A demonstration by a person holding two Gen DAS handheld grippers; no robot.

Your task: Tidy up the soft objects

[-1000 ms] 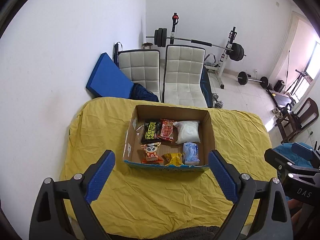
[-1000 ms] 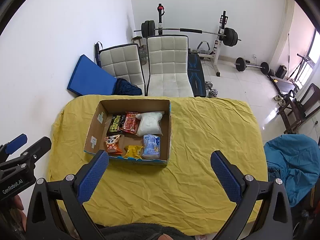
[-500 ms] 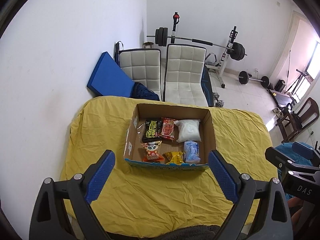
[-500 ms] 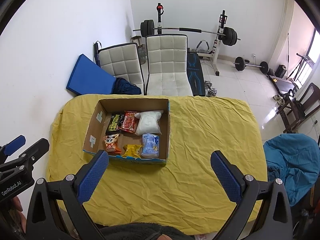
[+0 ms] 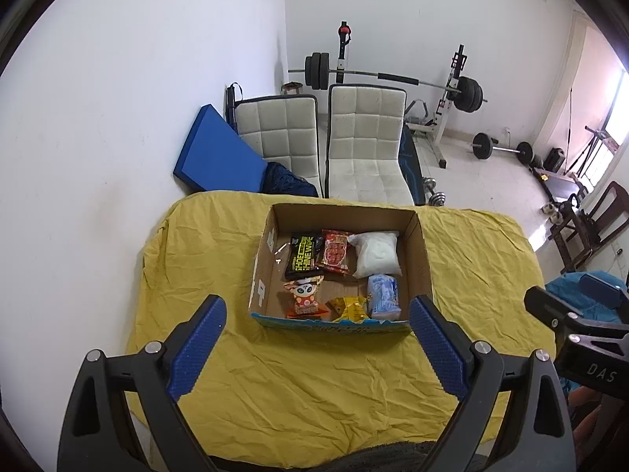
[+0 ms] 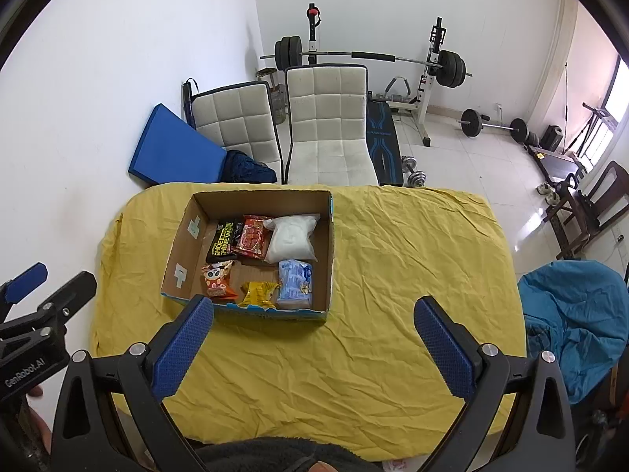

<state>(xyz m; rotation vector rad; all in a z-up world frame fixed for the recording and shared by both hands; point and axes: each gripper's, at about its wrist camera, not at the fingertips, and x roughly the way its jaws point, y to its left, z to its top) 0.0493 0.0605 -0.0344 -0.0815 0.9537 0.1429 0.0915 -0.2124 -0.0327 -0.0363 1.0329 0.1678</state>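
An open cardboard box (image 5: 423, 251) (image 6: 188, 236) stands on a table under a yellow cloth (image 5: 314, 373) (image 6: 393, 275). Inside lie several soft packets: a black one (image 5: 302, 255) (image 6: 222, 242), a red one (image 5: 334, 251) (image 6: 252, 236), a white bag (image 5: 375, 253) (image 6: 293, 238), a panda snack (image 5: 304, 297) (image 6: 216, 279), a yellow packet (image 5: 350, 308) (image 6: 257, 293) and a light blue pack (image 5: 383, 295) (image 6: 295, 283). My left gripper (image 5: 314, 342) is open and empty, held high before the box. My right gripper (image 6: 314, 342) is open and empty, right of the box.
Two white padded chairs (image 5: 365, 149) (image 6: 326, 126) and a blue mat (image 5: 216, 157) stand behind the table by the wall. A barbell rack (image 6: 393, 59) is further back. A blue beanbag (image 6: 570, 314) lies right of the table. Dark wooden chairs (image 5: 589, 228) are at far right.
Both grippers have drifted slightly; the box sits a little lower in the left view and a little higher in the right view. Jaws stay open and nothing was taken.
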